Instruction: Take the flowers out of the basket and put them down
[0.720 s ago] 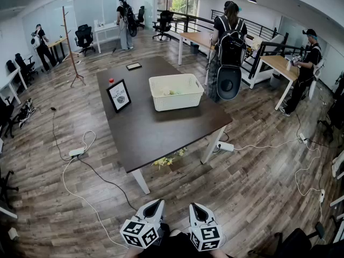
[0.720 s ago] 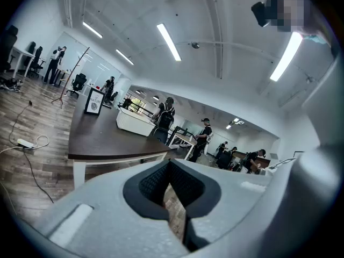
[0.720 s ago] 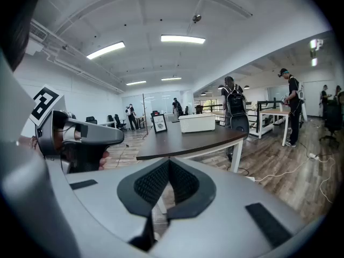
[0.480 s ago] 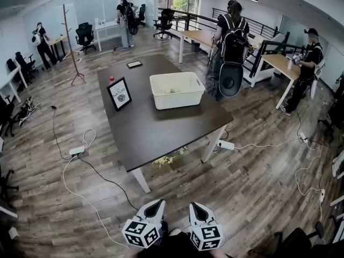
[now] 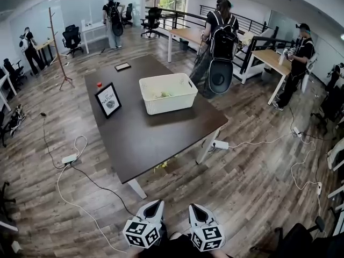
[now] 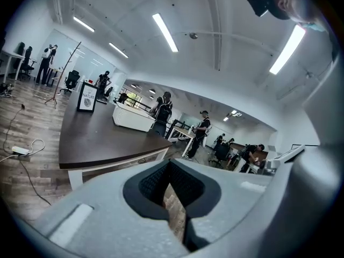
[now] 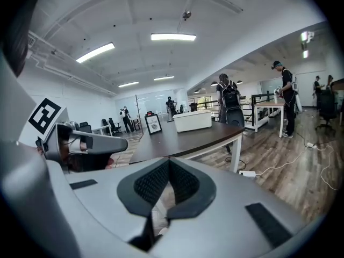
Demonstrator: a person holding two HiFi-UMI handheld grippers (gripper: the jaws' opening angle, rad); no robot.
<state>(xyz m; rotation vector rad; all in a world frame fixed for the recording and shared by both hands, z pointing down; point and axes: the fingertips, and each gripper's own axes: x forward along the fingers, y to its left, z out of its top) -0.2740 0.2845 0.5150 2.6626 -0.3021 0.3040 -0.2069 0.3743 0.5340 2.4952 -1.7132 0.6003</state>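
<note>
A dark brown rectangular bench (image 5: 145,138) on white legs stands well ahead of both claws, with bare wood-plank floor (image 5: 242,198) between them. Toward its far side sits the white slotted plastic basket (image 5: 167,93). The pale yellow-green flowers (image 5: 161,95) lie inside it, low against the bottom. Left of the basket a black-framed sign (image 5: 108,100) leans back. Beyond the sign are a small red object (image 5: 99,84) and a flat black slab (image 5: 122,66). A person with a black backpack (image 5: 220,36) stands just past the bench's far right corner. A white power strip (image 5: 69,158) with a looping cable lies on the floor left of the bench, and yellowish scraps (image 5: 161,166) lie under it.

The left claw (image 5: 155,203) and the right claw (image 5: 194,206) are smooth grey moulded shells with ribbed black pads. They hang side by side at the bottom of the head view, each carrying a marker cube. Both have their jaws brought together at the tips, with nothing gripped.

Against the earlier frame, the bench, the basket and the person with the backpack all sit further left in the head view. The claws keep their place at the lower edge, and the flowers remain in the basket.
</note>
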